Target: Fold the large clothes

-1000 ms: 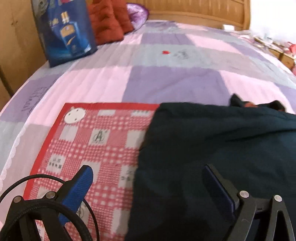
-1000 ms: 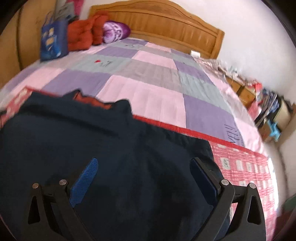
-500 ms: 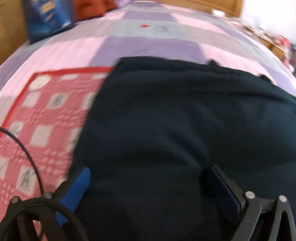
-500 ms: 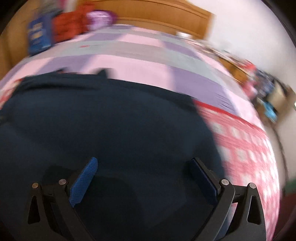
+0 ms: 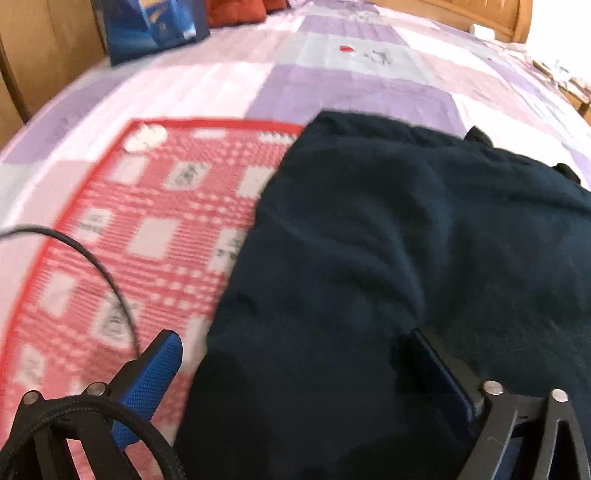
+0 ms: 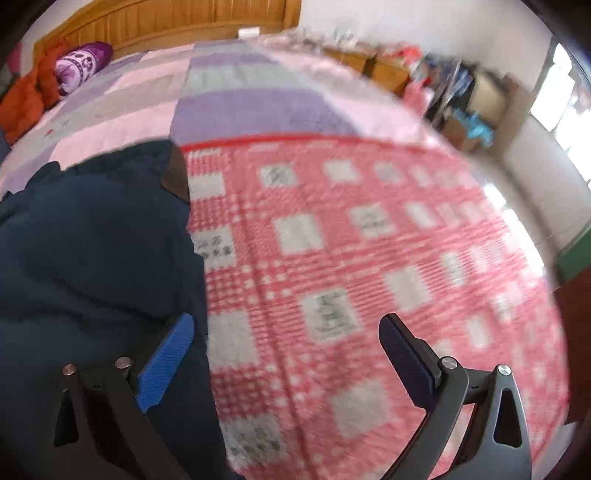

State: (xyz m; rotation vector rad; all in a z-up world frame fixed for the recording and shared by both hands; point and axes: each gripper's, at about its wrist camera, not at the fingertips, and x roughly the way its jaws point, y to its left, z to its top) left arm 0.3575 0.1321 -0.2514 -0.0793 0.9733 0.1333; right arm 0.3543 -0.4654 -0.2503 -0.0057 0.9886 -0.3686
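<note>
A large dark navy garment (image 5: 399,266) lies flat on a red-and-white checked blanket (image 5: 147,229) on the bed. My left gripper (image 5: 295,365) is open and empty above the garment's left edge, one finger over the blanket, the other over the cloth. In the right wrist view the garment (image 6: 88,251) fills the left side and the blanket (image 6: 369,240) the rest. My right gripper (image 6: 286,343) is open and empty above the garment's right edge, mostly over the blanket.
A purple, pink and grey quilt (image 5: 332,74) covers the bed. A blue bag (image 5: 151,26) and red cushions (image 6: 26,99) sit near the wooden headboard (image 6: 166,22). A black cable (image 5: 103,273) hangs at the left. Cluttered furniture (image 6: 443,85) stands beside the bed.
The left view has swung back left, showing the blanket again. The right view has swung to the right, off the garment's middle to its right edge. Both grippers stayed open.
</note>
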